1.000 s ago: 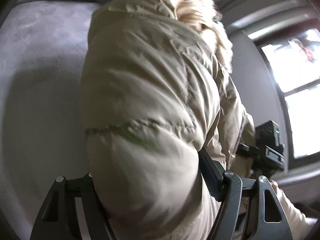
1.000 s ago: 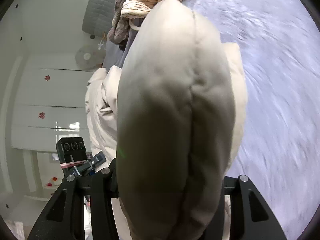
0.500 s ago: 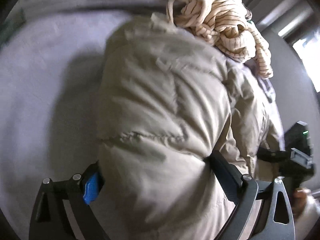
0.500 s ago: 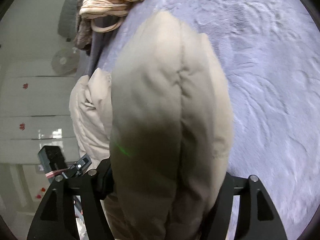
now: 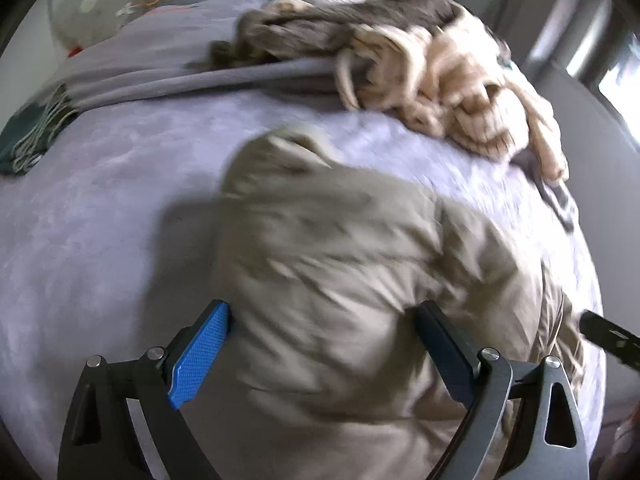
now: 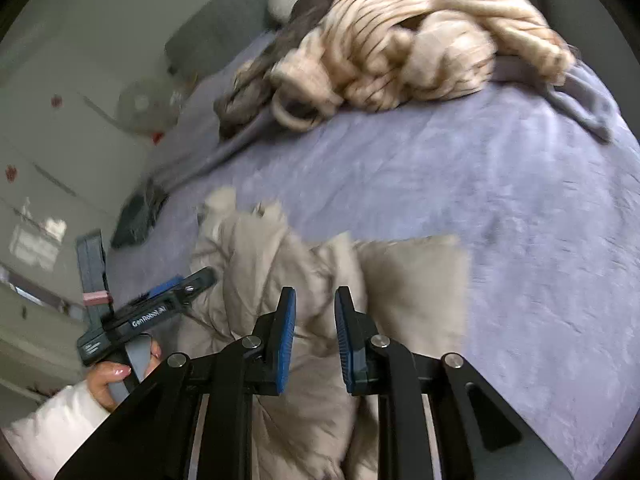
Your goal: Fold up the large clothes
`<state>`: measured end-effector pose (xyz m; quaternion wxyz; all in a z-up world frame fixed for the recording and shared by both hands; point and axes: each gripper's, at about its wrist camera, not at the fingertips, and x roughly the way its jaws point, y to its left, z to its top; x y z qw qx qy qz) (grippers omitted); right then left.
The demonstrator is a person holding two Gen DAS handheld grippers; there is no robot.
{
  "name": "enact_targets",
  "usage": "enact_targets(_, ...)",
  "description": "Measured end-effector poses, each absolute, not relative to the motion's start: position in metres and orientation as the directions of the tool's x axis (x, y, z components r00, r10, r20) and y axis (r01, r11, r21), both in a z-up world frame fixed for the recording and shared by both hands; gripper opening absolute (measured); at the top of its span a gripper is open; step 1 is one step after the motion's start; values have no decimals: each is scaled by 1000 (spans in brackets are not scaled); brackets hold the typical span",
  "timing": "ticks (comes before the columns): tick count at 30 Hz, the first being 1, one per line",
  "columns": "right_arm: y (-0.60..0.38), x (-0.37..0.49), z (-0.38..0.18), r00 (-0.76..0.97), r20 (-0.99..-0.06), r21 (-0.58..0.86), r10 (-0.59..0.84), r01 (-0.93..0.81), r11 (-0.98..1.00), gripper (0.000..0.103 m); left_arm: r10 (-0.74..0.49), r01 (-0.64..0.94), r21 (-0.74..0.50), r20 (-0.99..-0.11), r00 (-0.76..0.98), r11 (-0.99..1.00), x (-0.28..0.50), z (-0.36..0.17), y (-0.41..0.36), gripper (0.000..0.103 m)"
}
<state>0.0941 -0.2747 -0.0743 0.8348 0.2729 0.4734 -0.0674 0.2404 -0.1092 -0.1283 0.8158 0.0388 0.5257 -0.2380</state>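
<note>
Left wrist view worries me: the puffy beige quilted jacket [image 5: 340, 280] lies bunched on the lavender plush bed [image 5: 100, 220], so its slippery bulk may spring unfolded. My left claw [image 5: 320, 348] is spread wide around its fabric, released; my right claw [image 6: 315, 336], narrowly parted, grasps nothing above it.

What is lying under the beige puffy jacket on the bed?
The beige puffy jacket lies directly on the lavender plush blanket, which shows all around it. Whatever may be beneath its bulk is covered. The striped cream garment pile sits apart, farther back.
</note>
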Motion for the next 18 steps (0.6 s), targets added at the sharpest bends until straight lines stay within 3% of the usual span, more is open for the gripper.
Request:
enact_targets(3, -270, 105, -108, 468, -877, 332, 110, 423, 843, 22, -295, 470, -98, -883, 366, 877, 224, -137, -125, 95)
enact_targets(8, -286, 89, -145, 400, -912, 297, 90, 492, 818, 10, -274, 484, -63, -884, 379, 873, 216, -141, -134, 95)
enact_targets(18, -287, 83, -134, 395, -912, 307, 113, 473, 826, 9, -238, 476, -37, -898, 370, 879, 201, -119, -110, 95)
